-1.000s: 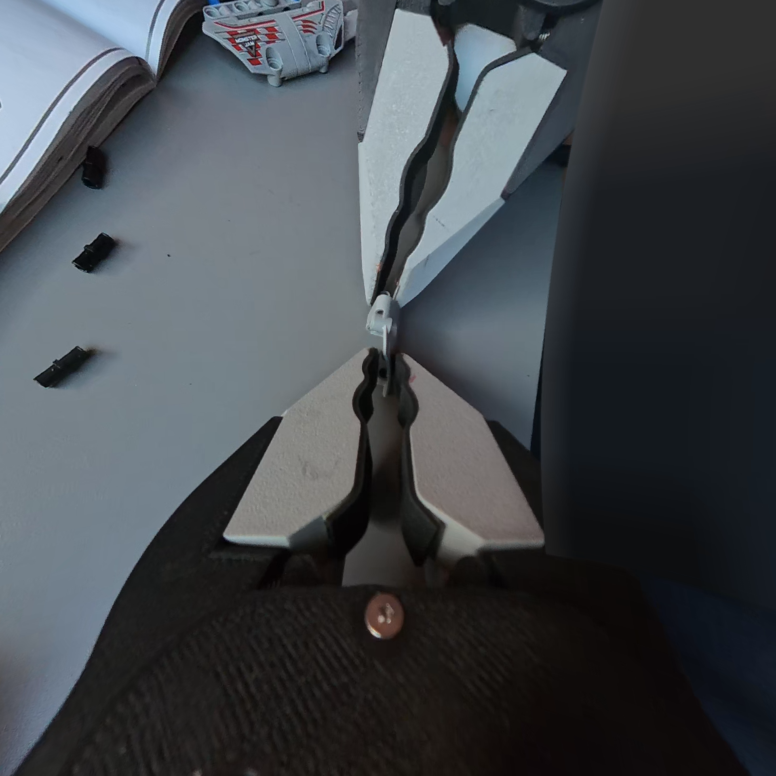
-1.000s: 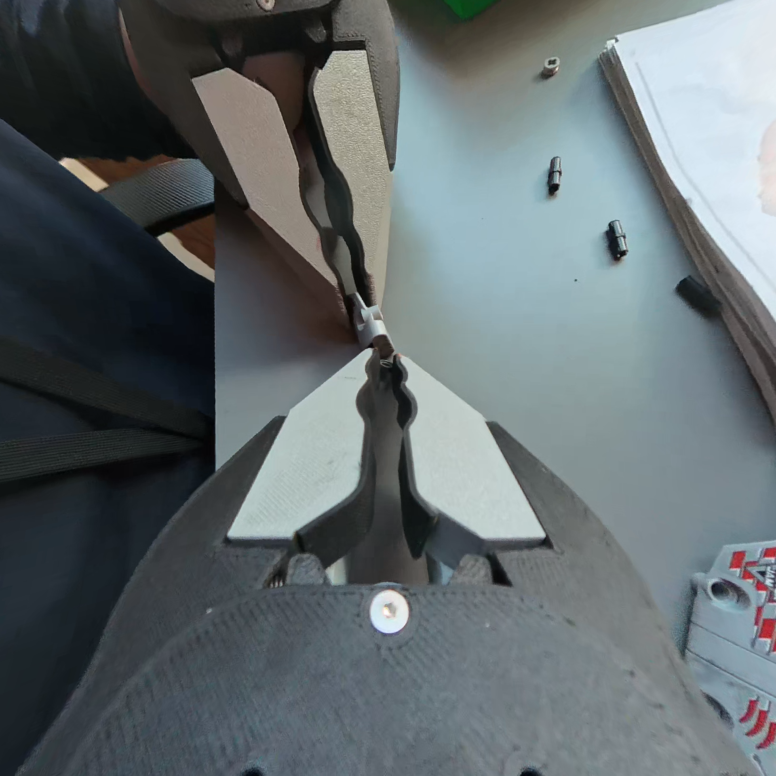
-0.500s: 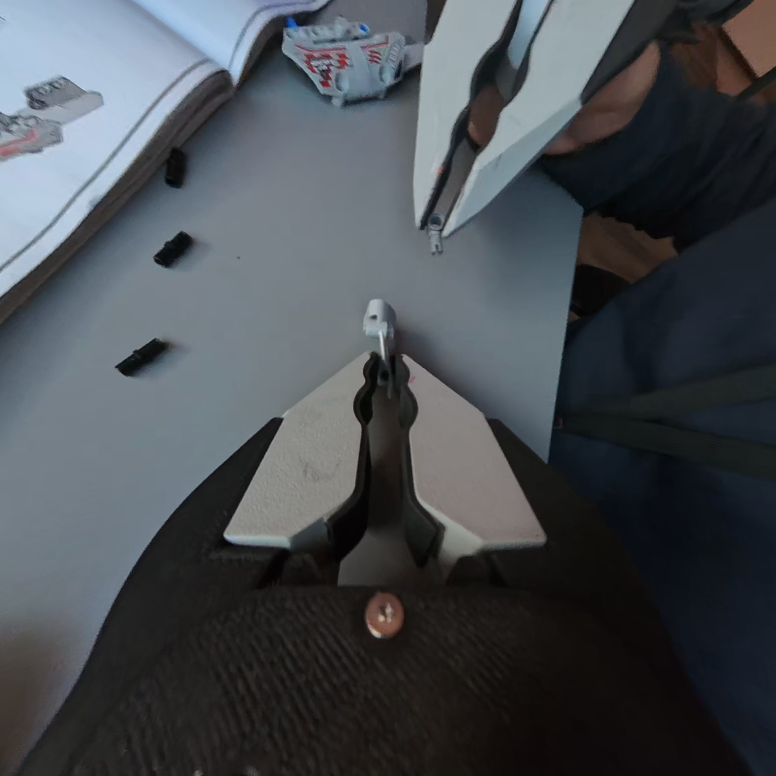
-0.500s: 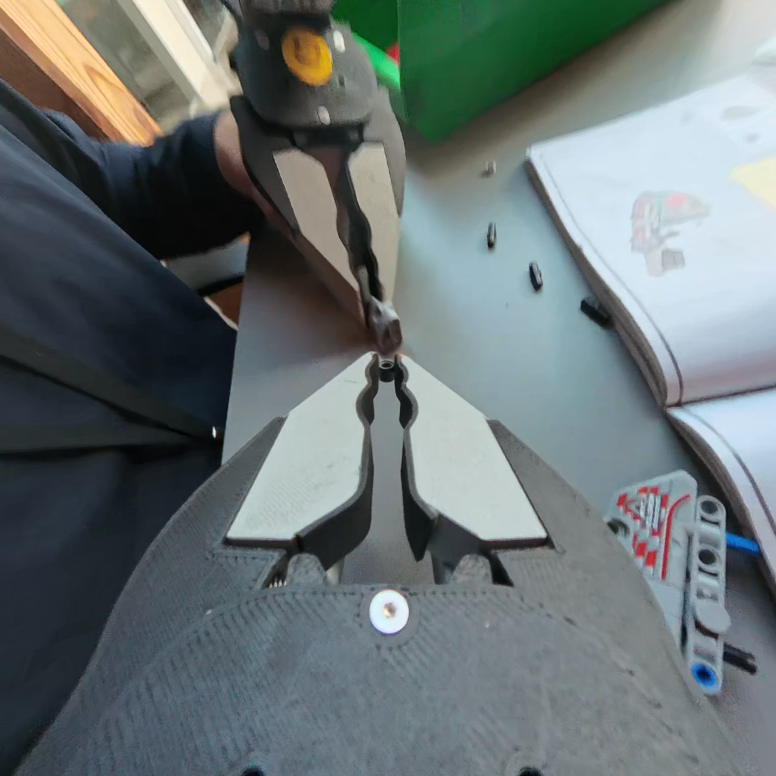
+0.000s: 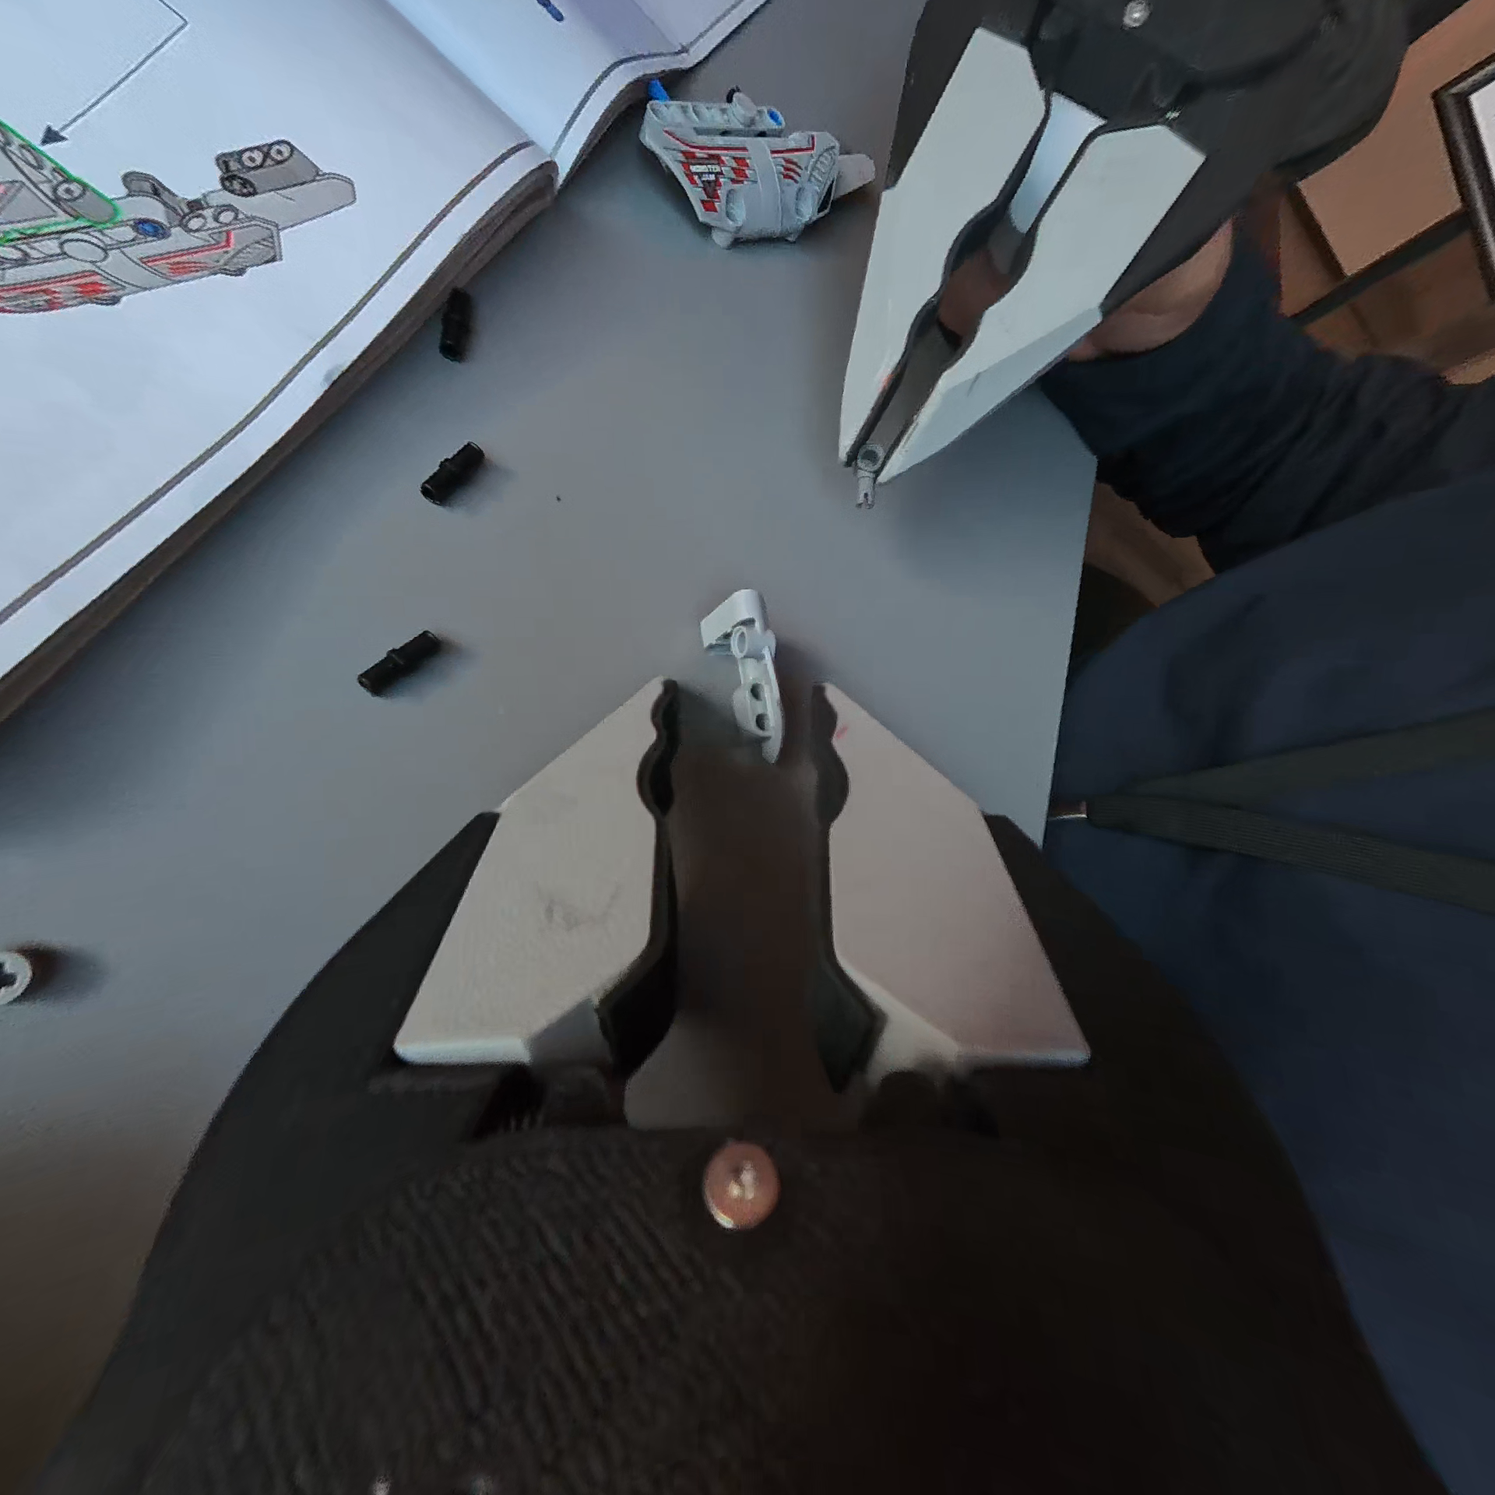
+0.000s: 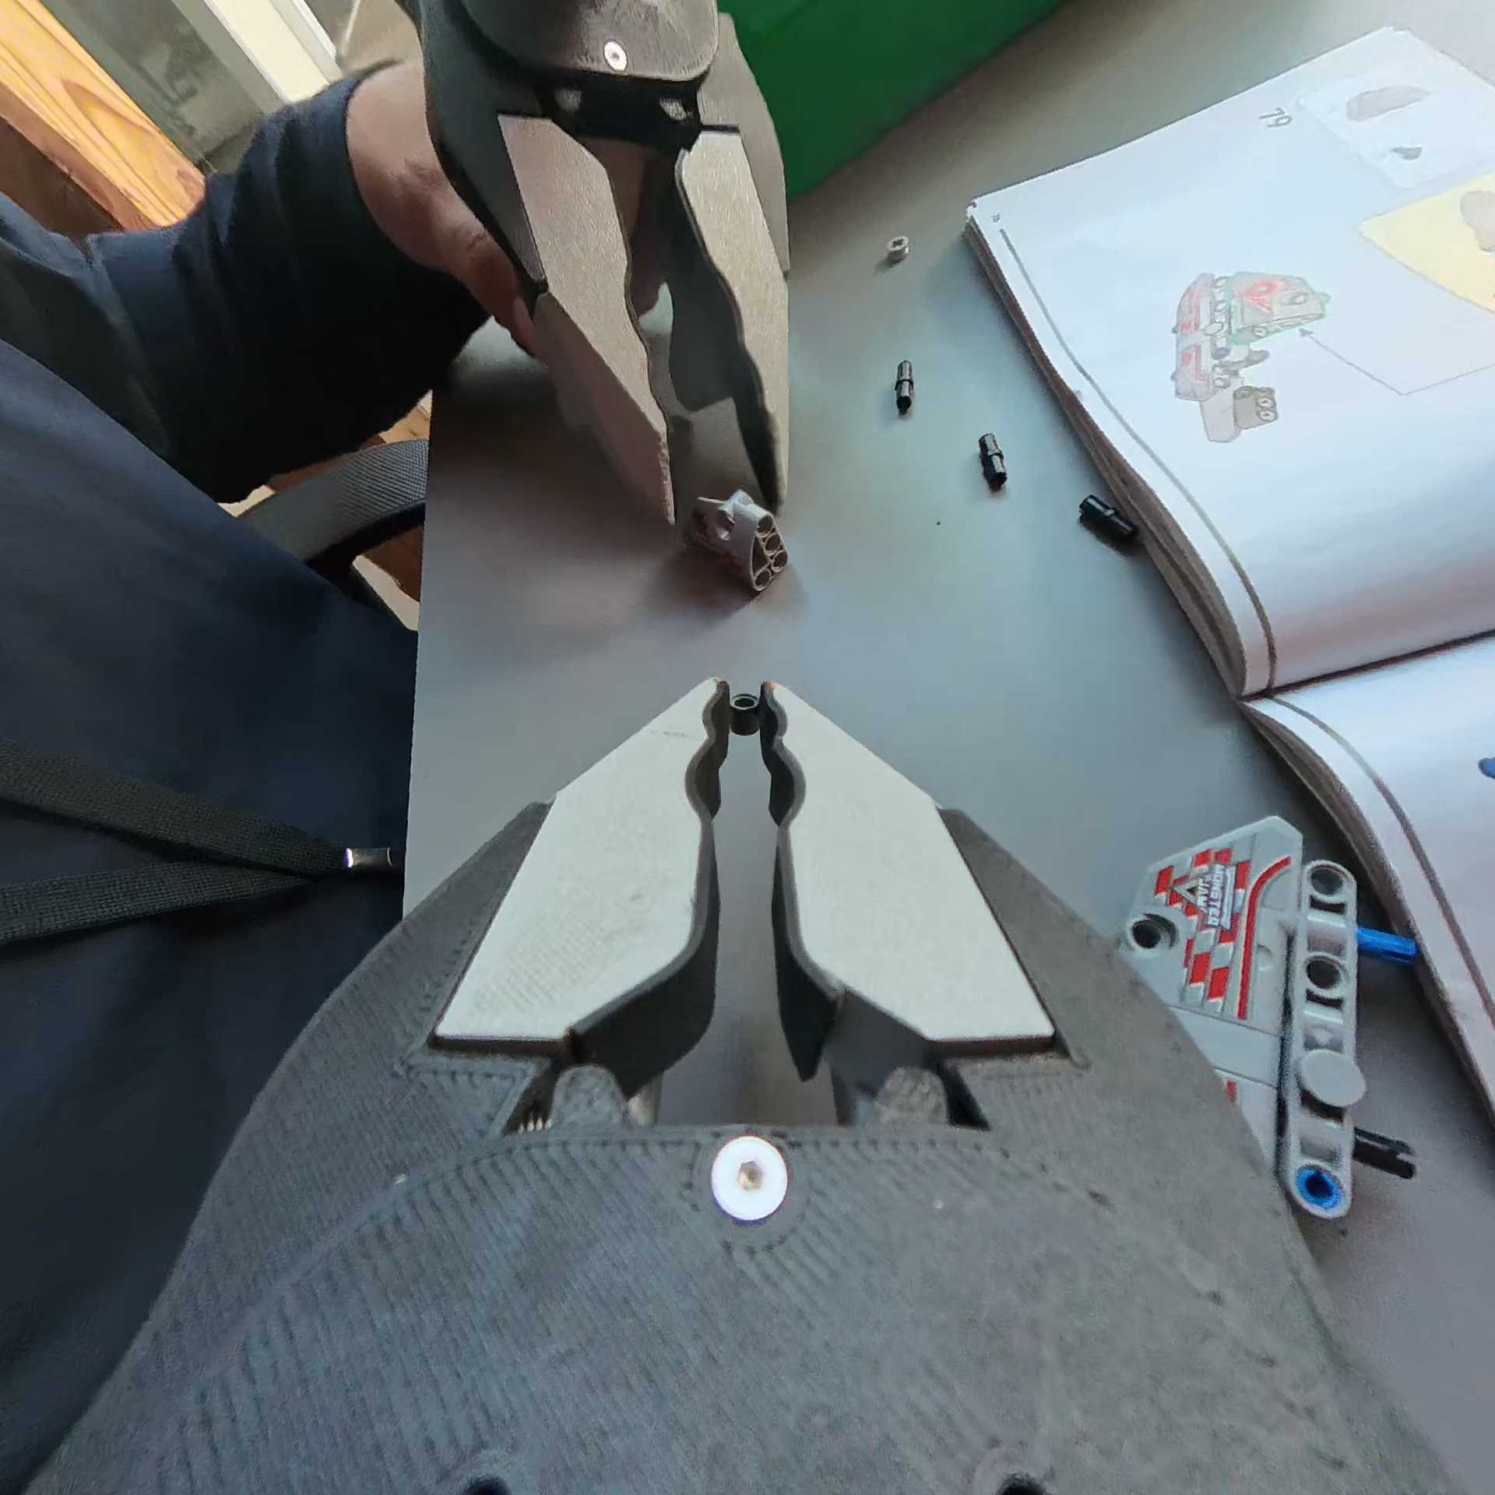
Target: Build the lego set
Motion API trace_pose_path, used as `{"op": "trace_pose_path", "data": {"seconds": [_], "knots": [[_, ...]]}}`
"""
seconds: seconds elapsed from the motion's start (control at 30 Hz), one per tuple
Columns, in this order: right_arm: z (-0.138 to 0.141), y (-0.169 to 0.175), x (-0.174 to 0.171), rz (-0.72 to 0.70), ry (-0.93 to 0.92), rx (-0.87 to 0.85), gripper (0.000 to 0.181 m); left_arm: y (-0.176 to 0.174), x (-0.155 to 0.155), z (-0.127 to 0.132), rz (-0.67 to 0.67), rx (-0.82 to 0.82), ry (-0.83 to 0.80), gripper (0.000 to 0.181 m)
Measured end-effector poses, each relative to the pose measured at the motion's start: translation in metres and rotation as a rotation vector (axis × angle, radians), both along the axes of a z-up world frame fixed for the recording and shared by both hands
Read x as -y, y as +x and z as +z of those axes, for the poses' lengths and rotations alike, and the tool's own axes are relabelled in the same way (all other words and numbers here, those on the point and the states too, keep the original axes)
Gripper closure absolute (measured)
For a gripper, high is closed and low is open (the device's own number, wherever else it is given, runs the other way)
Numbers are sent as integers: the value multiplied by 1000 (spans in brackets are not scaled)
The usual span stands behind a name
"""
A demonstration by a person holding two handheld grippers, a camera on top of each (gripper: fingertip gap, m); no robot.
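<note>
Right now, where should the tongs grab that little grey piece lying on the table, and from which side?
Probably by its narrow holed stem, across the two long flat sides. The little grey piece lies on the table with that stem pointing in between the open left tongs, so come down from above and close there. The wider bent head looks harder to pinch.

We are pinching a small grey pin (image 6: 744, 712) in our right gripper (image 6: 744, 702) at frame centre, with 3 black pins (image 6: 991, 461) lying upper right.
</note>
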State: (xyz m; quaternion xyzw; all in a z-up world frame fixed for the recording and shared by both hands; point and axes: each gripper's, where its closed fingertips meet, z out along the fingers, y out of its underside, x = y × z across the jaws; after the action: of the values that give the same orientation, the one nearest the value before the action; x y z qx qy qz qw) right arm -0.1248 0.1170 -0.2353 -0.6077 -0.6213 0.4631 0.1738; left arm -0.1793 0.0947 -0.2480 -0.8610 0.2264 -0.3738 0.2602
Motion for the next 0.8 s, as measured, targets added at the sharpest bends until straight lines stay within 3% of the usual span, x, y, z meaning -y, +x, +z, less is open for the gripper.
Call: {"op": "trace_pose_path", "data": {"seconds": [0.2, 0.23, 0.3, 0.33, 0.43, 0.5, 0.63, 0.8], "knots": [[-5, -1, 5, 17, 50, 22, 178, 3, -5, 6, 4, -74, 56, 132], [-4, -1, 6, 22, 47, 21, 178, 5, -6, 2, -20, -105, 61, 137], [-5, -1, 9, 36, 44, 22, 178, 11, -6, -6, -97, -121, 37, 172], [-5, -1, 10, 42, 45, 25, 178, 12, -8, -7, -111, -100, -8, 176], [-5, 0, 16, 65, 46, 24, 178, 11, -11, -3, -171, -5, -166, 165], [-5, 1, 18, 71, 46, 21, 178, 5, -18, -4, -178, -31, -195, 166], [-2, 2, 19, 71, 32, 9, 178, 0, -36, 4, -126, -139, -34, 132], [6, 1, 14, 48, 11, -42, 178, -3, -29, 5, -168, -416, 243, 129]]}}
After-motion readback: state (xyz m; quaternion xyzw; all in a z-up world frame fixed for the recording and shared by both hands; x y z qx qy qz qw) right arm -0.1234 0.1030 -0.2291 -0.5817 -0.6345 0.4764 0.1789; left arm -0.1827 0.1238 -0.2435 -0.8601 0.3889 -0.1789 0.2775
